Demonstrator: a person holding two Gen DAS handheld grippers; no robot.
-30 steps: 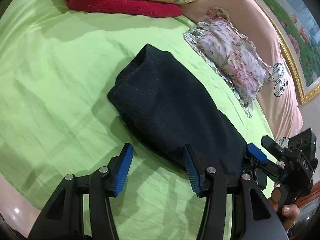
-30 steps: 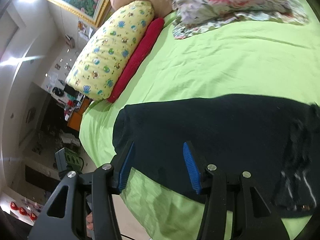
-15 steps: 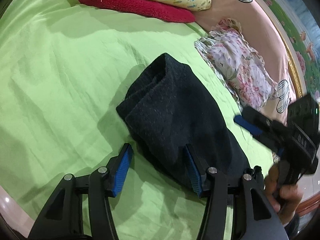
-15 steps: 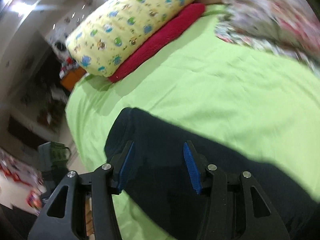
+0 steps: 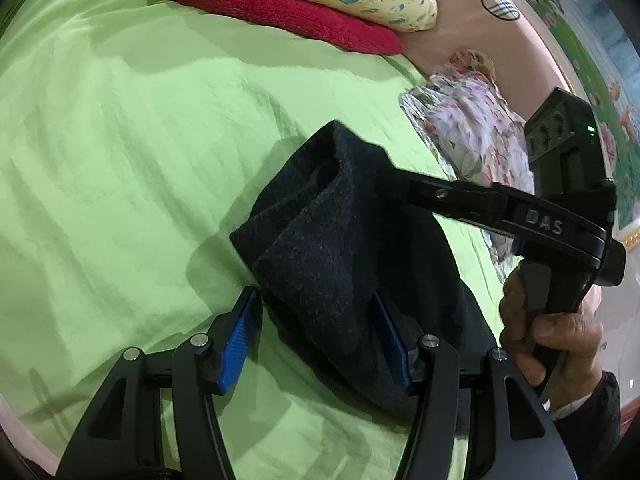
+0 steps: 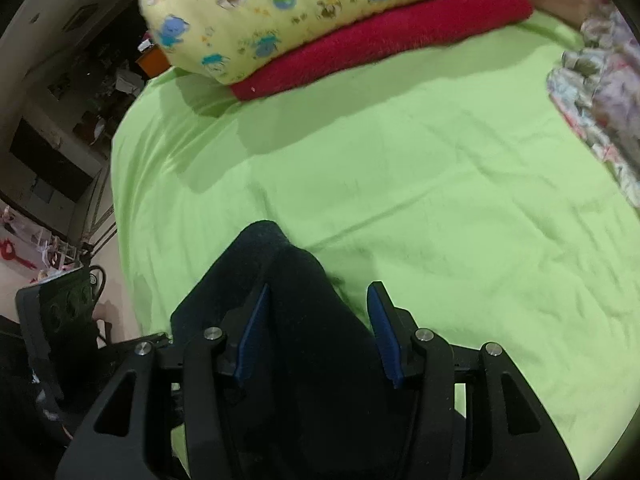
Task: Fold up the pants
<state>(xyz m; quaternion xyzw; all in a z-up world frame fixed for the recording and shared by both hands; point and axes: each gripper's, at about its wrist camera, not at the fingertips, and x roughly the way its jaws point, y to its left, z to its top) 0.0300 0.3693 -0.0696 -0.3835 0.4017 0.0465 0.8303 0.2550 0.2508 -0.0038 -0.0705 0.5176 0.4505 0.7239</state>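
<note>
Green bedsheet (image 5: 120, 140) lay under dark pants (image 5: 332, 264), already folded into a thick bundle w/ one end lifted. Left gripper (image 5: 316, 340) and right gripper (image 6: 316, 332) both gaped wide, fabric between fingers, unclamped. Prob. final fold left.

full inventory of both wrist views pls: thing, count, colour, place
dark knit pants: 1, black, folded on the sheet, near edge
bed sheet: 1, lime green, covers the bed
cartoon-print pillow: 1, yellow, far end, on the red towel
fuzzy red towel: 1, red, under that pillow
floral ruffled cloth: 1, pink-white, right of pants
left gripper: 1, black, blue pads, open around pants
right gripper: 1, black, blue pads, open over pants
right hand: 1, on the handle
</note>
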